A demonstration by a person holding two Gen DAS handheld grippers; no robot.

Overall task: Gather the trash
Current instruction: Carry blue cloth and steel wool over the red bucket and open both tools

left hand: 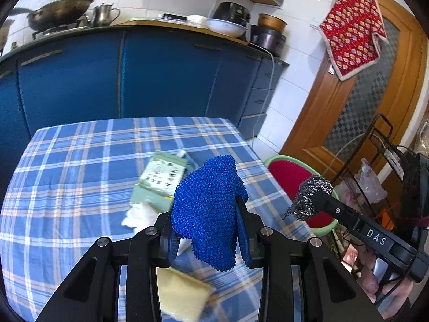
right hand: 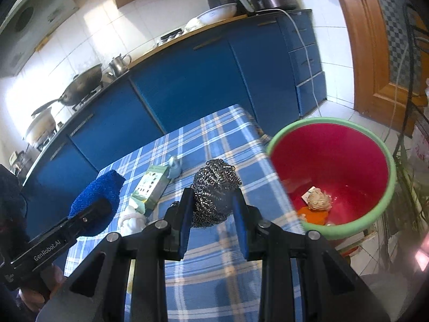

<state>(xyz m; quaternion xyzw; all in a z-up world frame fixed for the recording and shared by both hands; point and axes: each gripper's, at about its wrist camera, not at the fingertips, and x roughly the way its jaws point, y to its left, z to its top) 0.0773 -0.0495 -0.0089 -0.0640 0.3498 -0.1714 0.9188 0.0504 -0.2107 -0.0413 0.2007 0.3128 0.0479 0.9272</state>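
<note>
My left gripper (left hand: 207, 216) is shut on a blue knitted cloth (left hand: 207, 209), which hangs between its pads above the plaid table (left hand: 80, 166). The same cloth (right hand: 93, 201) shows at the left of the right wrist view. My right gripper (right hand: 213, 201) is shut on a steel wool scourer (right hand: 214, 193), held near the table's right edge; the scourer (left hand: 312, 197) also appears in the left wrist view. Beyond that edge stands a red bin with a green rim (right hand: 335, 171), holding a crumpled ball and orange scraps. A green tissue pack (left hand: 161, 179) and white crumpled tissue (left hand: 139, 214) lie on the table.
A yellow sponge (left hand: 182, 295) lies under my left gripper. Blue kitchen cabinets (left hand: 134, 75) stand behind the table, with a wok (left hand: 59, 13) and kettle on the counter. A wooden door (left hand: 362, 94) and a black wire rack (left hand: 380, 161) are at the right.
</note>
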